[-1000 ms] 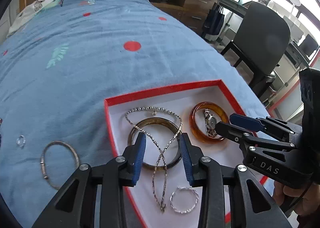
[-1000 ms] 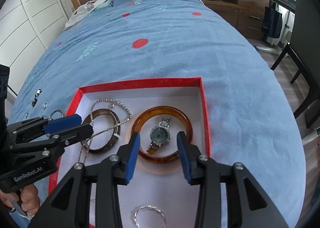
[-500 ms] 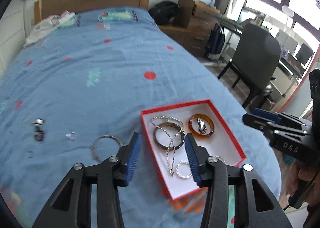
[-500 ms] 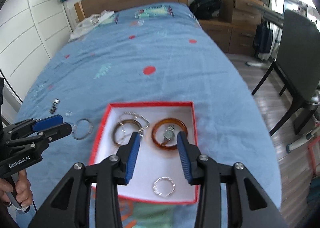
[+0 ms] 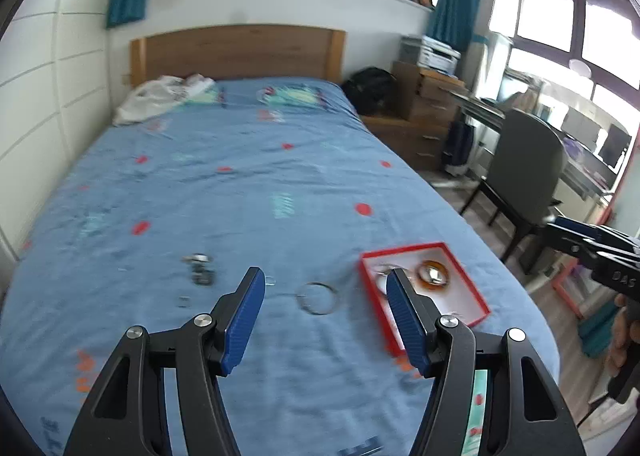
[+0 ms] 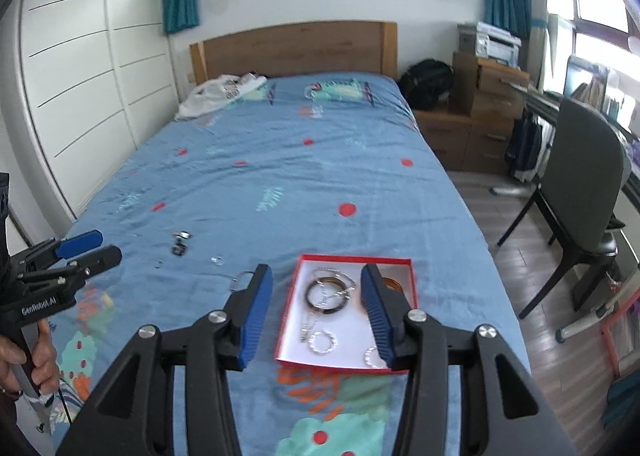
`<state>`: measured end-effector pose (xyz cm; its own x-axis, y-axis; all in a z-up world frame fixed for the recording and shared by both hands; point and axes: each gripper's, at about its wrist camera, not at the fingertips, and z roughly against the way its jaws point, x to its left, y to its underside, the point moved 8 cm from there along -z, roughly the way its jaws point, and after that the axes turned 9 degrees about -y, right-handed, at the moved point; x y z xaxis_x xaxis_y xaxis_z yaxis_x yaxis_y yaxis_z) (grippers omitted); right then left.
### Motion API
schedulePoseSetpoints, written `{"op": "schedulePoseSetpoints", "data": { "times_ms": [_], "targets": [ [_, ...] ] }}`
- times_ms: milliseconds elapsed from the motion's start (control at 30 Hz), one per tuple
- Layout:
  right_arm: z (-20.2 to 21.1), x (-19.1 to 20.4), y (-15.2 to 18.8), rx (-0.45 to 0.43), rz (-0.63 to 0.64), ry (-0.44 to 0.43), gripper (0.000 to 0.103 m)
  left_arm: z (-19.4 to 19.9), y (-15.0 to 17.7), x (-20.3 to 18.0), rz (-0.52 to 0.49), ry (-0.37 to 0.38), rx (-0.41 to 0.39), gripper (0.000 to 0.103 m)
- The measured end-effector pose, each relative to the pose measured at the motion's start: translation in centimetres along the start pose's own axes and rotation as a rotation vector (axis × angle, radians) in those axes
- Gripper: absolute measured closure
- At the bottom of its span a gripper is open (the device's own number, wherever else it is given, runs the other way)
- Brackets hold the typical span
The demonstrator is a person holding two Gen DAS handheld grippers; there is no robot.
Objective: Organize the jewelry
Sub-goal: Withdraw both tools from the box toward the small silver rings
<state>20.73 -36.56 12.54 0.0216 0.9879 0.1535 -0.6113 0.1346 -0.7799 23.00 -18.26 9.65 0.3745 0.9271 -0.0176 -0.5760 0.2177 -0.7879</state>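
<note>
A red box (image 6: 413,273) with a white floor is sitting on the blue bedspread (image 6: 280,176) near the foot of the bed, and everything else is placed here relative to that box. Inside it, a dark bangle (image 6: 327,295) is lying toward the far left corner with a silver chain (image 6: 320,308) draped across it, and an amber bangle (image 5: 431,275) is lying toward the far right corner. Two small silver rings (image 6: 323,341) are resting near the box's front edge.

Just left of the box, a thin silver bangle (image 5: 317,297) is lying on the bedspread. Further left, a small clear ring (image 6: 216,259) is lying apart from it, and beyond that a small dark and silver cluster (image 5: 200,268) is sitting well away from the box; what it is cannot be told.

The left gripper (image 5: 325,320) is hovering above the bedspread to the left of the box, its jaws opening wide with nothing between the blue pads (image 5: 245,326). The right gripper (image 6: 317,318) is hovering over the box's near side, its jaws also opening and gripping nothing. A hand (image 6: 24,356) is holding the left gripper's handle at the left edge of the right wrist view.

At the far end of the bed from the box, a wooden headboard (image 6: 294,48) is standing against the wall, and a dark chair (image 6: 580,192) is standing on the floor to the box's right.
</note>
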Motion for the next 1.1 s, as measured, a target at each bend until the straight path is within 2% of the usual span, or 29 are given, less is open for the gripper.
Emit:
{"op": "schedulePoseSetpoints", "data": {
  "times_ms": [200,367,567,733,1100],
  "targets": [
    [1.2,4.0,-0.7,-0.036,0.021,-0.028,0.058,2.9,0.2,6.3,0.043,-0.071,-0.039,0.041],
    [0.3,6.2,-0.7,-0.038,0.027,-0.045,0.057,3.6,1.6,10.6,0.089,-0.118,-0.033,0.04],
    [-1.7,8.3,0.3,-0.019,0.027,-0.074,0.05,3.4,4.1,15.0,0.137,-0.165,-0.006,0.033],
    [-3.5,9.4,1.2,-0.001,0.026,-0.082,0.047,3.2,5.8,17.0,0.143,-0.202,0.009,0.026],
    [-9.3,10.4,3.6,0.07,0.011,-0.121,0.045,-1.0,8.8,19.8,0.181,-0.221,0.085,0.026]
  ]
}}
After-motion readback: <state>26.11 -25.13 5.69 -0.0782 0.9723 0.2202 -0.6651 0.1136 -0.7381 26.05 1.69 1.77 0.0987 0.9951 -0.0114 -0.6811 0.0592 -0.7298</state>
